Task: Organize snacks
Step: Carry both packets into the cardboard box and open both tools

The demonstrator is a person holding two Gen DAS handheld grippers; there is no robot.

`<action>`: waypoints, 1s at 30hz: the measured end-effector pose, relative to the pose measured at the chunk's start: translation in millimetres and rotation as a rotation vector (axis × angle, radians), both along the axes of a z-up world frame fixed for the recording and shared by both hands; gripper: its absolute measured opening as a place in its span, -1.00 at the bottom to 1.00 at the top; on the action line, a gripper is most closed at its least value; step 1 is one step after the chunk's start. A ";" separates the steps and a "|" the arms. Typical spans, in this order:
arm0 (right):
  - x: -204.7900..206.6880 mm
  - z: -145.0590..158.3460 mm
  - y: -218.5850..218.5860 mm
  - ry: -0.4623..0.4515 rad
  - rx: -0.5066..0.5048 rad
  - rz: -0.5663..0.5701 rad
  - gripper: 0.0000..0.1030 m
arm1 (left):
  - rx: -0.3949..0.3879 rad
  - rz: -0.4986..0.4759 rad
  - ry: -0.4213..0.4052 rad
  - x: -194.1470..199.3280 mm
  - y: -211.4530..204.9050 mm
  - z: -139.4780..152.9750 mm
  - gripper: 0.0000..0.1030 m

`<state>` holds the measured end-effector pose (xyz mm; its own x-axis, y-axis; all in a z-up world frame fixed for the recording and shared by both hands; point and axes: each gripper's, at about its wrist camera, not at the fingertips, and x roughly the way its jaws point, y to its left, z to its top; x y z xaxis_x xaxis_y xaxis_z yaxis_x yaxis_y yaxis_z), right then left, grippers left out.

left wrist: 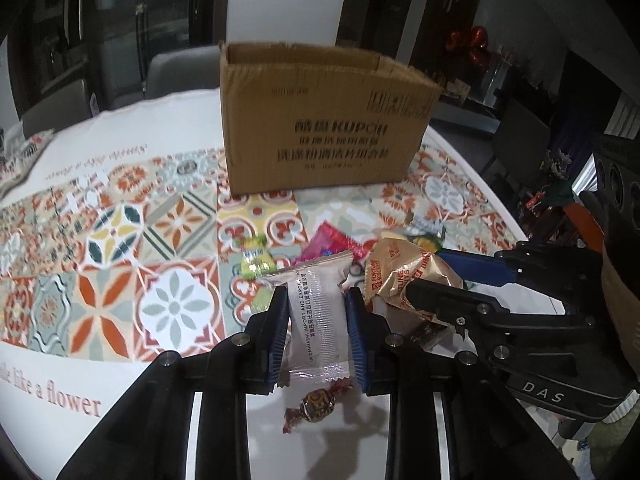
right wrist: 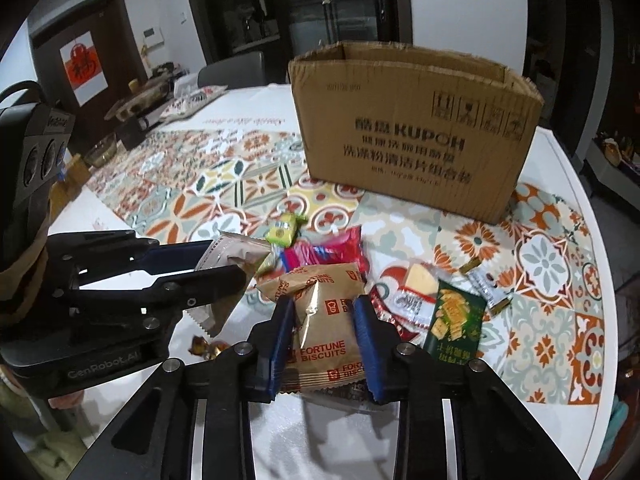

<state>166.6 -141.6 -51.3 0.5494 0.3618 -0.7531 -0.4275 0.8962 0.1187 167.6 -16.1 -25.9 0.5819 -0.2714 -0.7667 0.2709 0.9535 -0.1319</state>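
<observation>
Left fingers point(left wrist: 280, 320): blue pads pressed in on both sides of a white crimp-ended plastic snack packet point(left wrist: 316, 304), held lengthwise above the counter point(left wrist: 168, 116). Right fingers point(right wrist: 362, 332): closed on a gold foil "Fortune Biscuits" packet point(right wrist: 324, 320), pads squeezing its middle; the packet creases between them.

Largest to smallest:
- Counter, white-edged, covered with a cloth of orange, green and yellow tile patterns.
- Brown corrugated cardboard box point(right wrist: 412, 128), open top with torn rim, black print on its near face, standing at the far side of the counter, well apart from the snack pile.
- Left gripper point(right wrist: 224, 264) crosses the right view from the left edge, its packet near the gold one. Right gripper point(left wrist: 424, 276) enters the left view from the right.
- Dark green cracker packet point(right wrist: 454, 320), flat on the cloth just right of the right fingers.
- Red and pink wrapper point(right wrist: 328, 252), behind the gold packet.
- Red and white packet with a pale yellow wedge point(right wrist: 416, 288), partly under the green packet.
- Lime-green small wrapped sweet point(right wrist: 282, 232), at the far edge of the pile.
- Small silver and gold stick wrapper point(right wrist: 486, 288), right of the pile.
- Twisted brown-gold candy point(left wrist: 316, 404), on the bare white counter beneath the left fingers.
</observation>
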 end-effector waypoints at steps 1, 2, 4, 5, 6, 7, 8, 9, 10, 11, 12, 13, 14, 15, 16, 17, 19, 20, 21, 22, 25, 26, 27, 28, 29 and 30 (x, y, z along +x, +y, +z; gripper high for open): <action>-0.8 4.2 -0.7 -0.013 0.005 -0.004 -0.38 | 0.005 0.000 -0.010 0.1 -0.7 3.3 -0.45; -1.6 8.0 -1.1 -0.025 0.008 -0.008 -0.38 | 0.008 0.001 -0.023 0.3 -1.1 7.9 -0.45; -2.3 17.6 -3.1 -0.050 0.021 -0.018 -0.39 | 0.006 0.002 -0.047 2.1 -1.3 18.0 -0.44; -1.8 21.8 -3.5 -0.059 0.028 -0.021 -0.39 | 0.005 0.002 -0.055 3.6 -1.6 22.1 -0.45; -1.0 26.9 -4.2 -0.070 0.036 -0.026 -0.40 | 0.001 0.002 -0.064 5.8 -2.3 26.4 -0.45; -0.1 32.2 -5.0 -0.083 0.041 -0.032 -0.40 | 0.000 0.005 -0.070 6.7 -2.2 29.6 -0.45; 1.2 36.9 -5.9 -0.095 0.043 -0.036 -0.40 | -0.003 0.007 -0.080 9.6 -2.4 34.9 -0.44; 2.9 42.2 -7.0 -0.110 0.046 -0.044 -0.40 | -0.005 0.008 -0.087 11.3 -2.6 38.3 -0.45; 4.6 47.4 -8.2 -0.122 0.050 -0.050 -0.40 | -0.004 0.010 -0.096 13.7 -2.8 42.2 -0.45; 6.2 51.5 -9.3 -0.131 0.052 -0.054 -0.40 | -0.002 0.011 -0.106 16.4 -3.0 46.5 -0.45; 9.2 57.4 -10.5 -0.144 0.054 -0.062 -0.40 | 0.001 0.011 -0.116 19.5 -3.5 51.2 -0.45; 11.1 61.2 -12.0 -0.153 0.056 -0.067 -0.40 | 0.004 0.011 -0.126 23.1 -4.2 56.1 -0.44; 13.6 65.5 -12.8 -0.162 0.057 -0.071 -0.40 | 0.005 0.009 -0.134 25.7 -4.6 59.8 -0.44; 15.9 69.7 -13.6 -0.170 0.059 -0.076 -0.40 | 0.007 0.008 -0.144 29.4 -5.1 64.6 -0.44; 18.6 74.0 -14.6 -0.179 0.062 -0.080 -0.40 | 0.008 0.009 -0.156 33.6 -5.8 69.8 -0.45; 21.2 77.7 -15.1 -0.187 0.063 -0.083 -0.40 | 0.009 0.008 -0.165 37.8 -6.6 74.2 -0.45; 28.1 86.5 -16.4 -0.207 0.065 -0.093 -0.40 | 0.003 0.008 -0.177 46.4 -6.7 80.8 -0.44; 31.9 90.1 -17.5 -0.212 0.068 -0.097 -0.40 | 0.001 0.005 -0.181 51.1 -7.0 84.1 -0.44; 36.2 94.1 -18.4 -0.220 0.070 -0.104 -0.40 | 0.002 0.002 -0.186 57.1 -7.6 87.7 -0.44; 41.3 98.1 -19.3 -0.226 0.070 -0.107 -0.40 | 0.004 0.002 -0.192 62.0 -8.3 91.3 -0.44; 57.4 108.3 -22.7 -0.238 0.067 -0.118 -0.40 | 0.010 -0.018 -0.205 79.5 -10.6 100.3 -0.44; 62.5 111.5 -23.5 -0.242 0.065 -0.120 -0.40 | 0.012 -0.023 -0.206 87.1 -11.5 103.5 -0.45; 68.2 114.9 -24.9 -0.245 0.065 -0.127 -0.40 | 0.011 -0.030 -0.205 92.1 -12.2 105.6 -0.44; 74.8 118.3 -26.3 -0.247 0.063 -0.130 -0.40 | 0.011 -0.035 -0.205 97.9 -12.9 107.8 -0.45; 80.2 120.6 -26.7 -0.249 0.059 -0.132 -0.40 | 0.011 -0.037 -0.206 104.0 -13.4 110.2 -0.45; 86.5 123.0 -26.6 -0.252 0.054 -0.139 -0.40 | 0.012 -0.044 -0.205 111.0 -14.2 112.1 -0.45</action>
